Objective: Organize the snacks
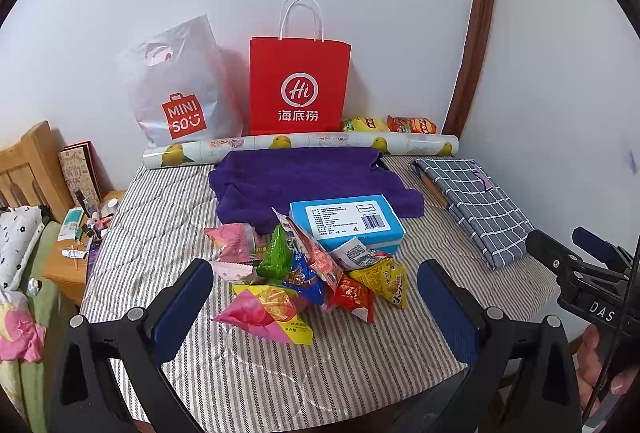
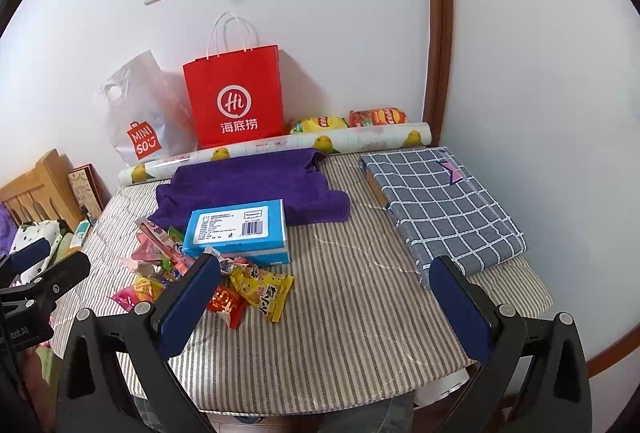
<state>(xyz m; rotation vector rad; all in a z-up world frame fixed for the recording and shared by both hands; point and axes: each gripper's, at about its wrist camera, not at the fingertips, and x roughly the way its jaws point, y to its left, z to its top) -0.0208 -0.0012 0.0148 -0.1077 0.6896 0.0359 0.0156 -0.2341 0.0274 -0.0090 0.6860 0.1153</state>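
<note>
A pile of small snack packets (image 1: 312, 281) lies on the striped table cloth (image 1: 280, 373), just in front of a blue box (image 1: 348, 221). The pile also shows in the right wrist view (image 2: 240, 285), left of centre, with the blue box (image 2: 240, 229) behind it. My left gripper (image 1: 316, 309) is open and empty, its fingers either side of the pile's near edge and above it. My right gripper (image 2: 324, 309) is open and empty, over bare cloth right of the pile. Two chip bags (image 1: 384, 124) lie at the back by the wall.
A red paper bag (image 1: 298, 89) and a white plastic bag (image 1: 176, 93) stand against the wall. A patterned roll (image 1: 300, 147), a purple towel (image 1: 304, 181) and a folded checked cloth (image 1: 476, 201) lie on the table. A cluttered nightstand (image 1: 80, 245) is at the left.
</note>
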